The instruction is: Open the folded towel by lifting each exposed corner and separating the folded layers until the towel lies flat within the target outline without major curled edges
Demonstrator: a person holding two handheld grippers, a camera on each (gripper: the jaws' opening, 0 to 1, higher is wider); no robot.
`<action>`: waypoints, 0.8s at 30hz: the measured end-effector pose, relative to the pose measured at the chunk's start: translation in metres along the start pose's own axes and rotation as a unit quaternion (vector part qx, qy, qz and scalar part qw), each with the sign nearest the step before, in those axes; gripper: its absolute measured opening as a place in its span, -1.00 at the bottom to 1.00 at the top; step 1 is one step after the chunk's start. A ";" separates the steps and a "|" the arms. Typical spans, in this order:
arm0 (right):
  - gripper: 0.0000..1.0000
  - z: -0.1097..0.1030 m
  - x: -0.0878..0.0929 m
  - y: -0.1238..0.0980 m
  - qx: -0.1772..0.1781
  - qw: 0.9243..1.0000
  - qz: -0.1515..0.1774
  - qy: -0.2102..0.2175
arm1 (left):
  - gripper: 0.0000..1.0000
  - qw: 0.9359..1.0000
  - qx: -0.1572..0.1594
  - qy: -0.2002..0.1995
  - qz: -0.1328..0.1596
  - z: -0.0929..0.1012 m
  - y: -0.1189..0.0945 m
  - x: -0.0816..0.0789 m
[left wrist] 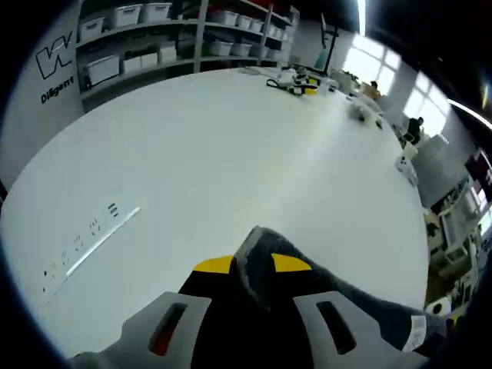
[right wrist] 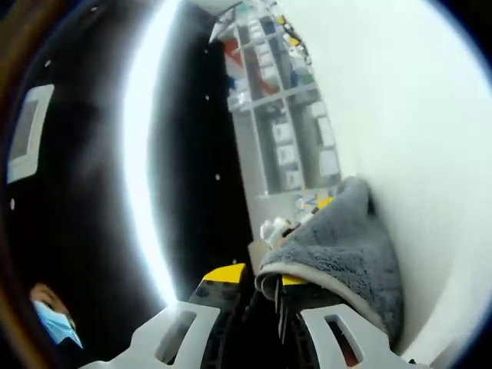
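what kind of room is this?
Likely a lab or workshop. Shelving with white storage bins lines the wall, a large white table carries scattered equipment at its far end, and large windows light the far side.

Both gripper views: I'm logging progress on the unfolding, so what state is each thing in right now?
Grey terry towel: bunched in folds, lifted off the table, not flat.
Left gripper: shut on a grey towel corner.
Right gripper: shut on the towel's layered edge.
White sewn-in towel label: hanging free at the towel's edge.
White table: bare beneath the left gripper, small items at its far edge.
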State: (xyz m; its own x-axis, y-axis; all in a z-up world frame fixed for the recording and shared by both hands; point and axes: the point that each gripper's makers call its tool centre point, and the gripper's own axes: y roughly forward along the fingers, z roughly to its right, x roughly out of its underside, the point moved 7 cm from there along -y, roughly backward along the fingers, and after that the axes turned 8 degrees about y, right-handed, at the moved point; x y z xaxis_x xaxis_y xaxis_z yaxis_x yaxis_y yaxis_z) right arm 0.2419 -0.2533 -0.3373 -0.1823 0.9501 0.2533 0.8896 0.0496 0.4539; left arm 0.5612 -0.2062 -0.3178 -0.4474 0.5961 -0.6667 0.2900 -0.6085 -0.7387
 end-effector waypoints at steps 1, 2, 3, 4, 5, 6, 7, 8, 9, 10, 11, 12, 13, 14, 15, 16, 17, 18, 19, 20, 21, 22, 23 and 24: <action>-0.77 0.000 0.001 0.000 0.002 1.000 -0.003 -0.003 | -0.92 1.000 0.004 -0.003 0.001 -0.005 0.003 -0.006; -0.76 0.001 0.002 0.000 0.007 1.000 -0.009 -0.011 | -0.95 1.000 0.007 -0.003 0.003 -0.003 0.004 -0.006; -0.75 0.002 0.003 0.001 0.014 0.999 -0.015 -0.024 | -0.95 1.000 0.014 -0.007 0.007 0.000 0.006 -0.008; -0.74 0.002 0.003 0.001 0.017 0.999 -0.019 -0.030 | -0.95 1.000 0.016 -0.009 0.008 0.002 0.007 -0.008; -0.74 0.004 0.004 0.001 0.027 0.999 -0.029 -0.036 | -0.95 1.000 0.017 -0.008 0.006 0.003 0.009 -0.007; -0.74 0.006 0.006 0.000 0.034 0.998 -0.041 -0.041 | -0.95 1.000 0.015 0.000 0.003 0.004 0.010 -0.006; -0.73 0.006 0.005 0.000 0.033 0.998 -0.041 -0.041 | -0.94 1.000 0.011 0.011 0.000 0.004 0.011 -0.005; -0.73 0.006 0.004 -0.002 0.033 0.998 -0.040 -0.041 | -0.90 1.000 -0.001 0.023 0.000 0.007 0.011 -0.002; -0.73 0.007 0.002 -0.004 0.034 0.998 -0.037 -0.040 | -0.80 0.999 -0.012 0.035 0.003 0.005 0.011 -0.002; -0.73 0.007 0.000 -0.004 0.035 0.998 -0.034 -0.040 | -0.67 0.999 -0.015 0.037 0.005 0.004 0.011 -0.002; -0.73 0.007 -0.002 -0.005 0.036 0.998 -0.031 -0.040 | -0.51 0.999 -0.015 0.036 0.007 0.003 0.011 -0.002; -0.73 0.007 -0.004 -0.005 0.037 0.998 -0.029 -0.040 | -0.46 0.999 -0.017 0.035 0.009 0.001 0.011 -0.002; -0.73 0.007 -0.005 -0.004 0.036 0.998 -0.027 -0.039 | -0.47 0.999 -0.020 0.033 0.009 -0.001 0.011 -0.002; -0.73 0.007 -0.005 -0.004 0.036 0.998 -0.027 -0.039 | -0.47 0.999 -0.023 0.031 0.007 -0.004 0.010 0.000; -0.73 0.007 -0.005 -0.004 0.035 0.998 -0.027 -0.038 | -0.47 0.999 -0.024 0.029 0.003 -0.005 0.010 0.001; -0.73 0.007 -0.005 -0.004 0.035 0.998 -0.027 -0.038 | -0.47 0.999 -0.024 0.029 0.000 -0.006 0.011 0.003; -0.73 0.007 -0.005 -0.003 0.035 0.998 -0.028 -0.039 | -0.47 0.999 -0.022 0.030 -0.002 -0.006 0.011 0.004; -0.73 0.007 -0.005 -0.003 0.035 0.998 -0.028 -0.040 | -0.47 0.999 -0.021 0.032 -0.006 -0.006 0.013 0.006; -0.73 0.007 -0.004 -0.003 0.036 0.998 -0.029 -0.041 | -0.48 0.999 -0.022 0.033 -0.007 -0.007 0.013 0.007; -0.73 0.007 -0.004 -0.003 0.036 0.998 -0.030 -0.042 | -0.52 0.999 -0.022 0.031 -0.007 -0.008 0.014 0.008; -0.73 0.007 -0.004 -0.003 0.036 0.998 -0.030 -0.042 | -0.61 1.000 -0.012 0.026 -0.006 -0.005 0.015 0.009; -0.72 0.007 -0.005 -0.003 0.036 0.998 -0.030 -0.043 | -0.77 1.000 -0.002 0.018 -0.008 -0.001 0.014 0.009; -0.72 0.004 -0.005 -0.004 0.035 0.998 -0.030 -0.043 | -0.88 1.000 0.003 0.017 -0.008 0.001 0.014 0.009; -0.71 0.003 -0.005 -0.005 0.034 0.998 -0.029 -0.042 | -0.90 1.000 0.005 0.017 -0.005 0.004 0.014 0.007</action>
State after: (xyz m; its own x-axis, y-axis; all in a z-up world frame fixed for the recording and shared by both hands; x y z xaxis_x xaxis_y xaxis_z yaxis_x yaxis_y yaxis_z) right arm 0.2398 -0.2575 -0.3435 -0.2011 0.9674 0.1539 0.9056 0.1237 0.4057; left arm 0.5587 -0.2124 -0.3325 -0.4220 0.6192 -0.6621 0.2767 -0.6075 -0.7445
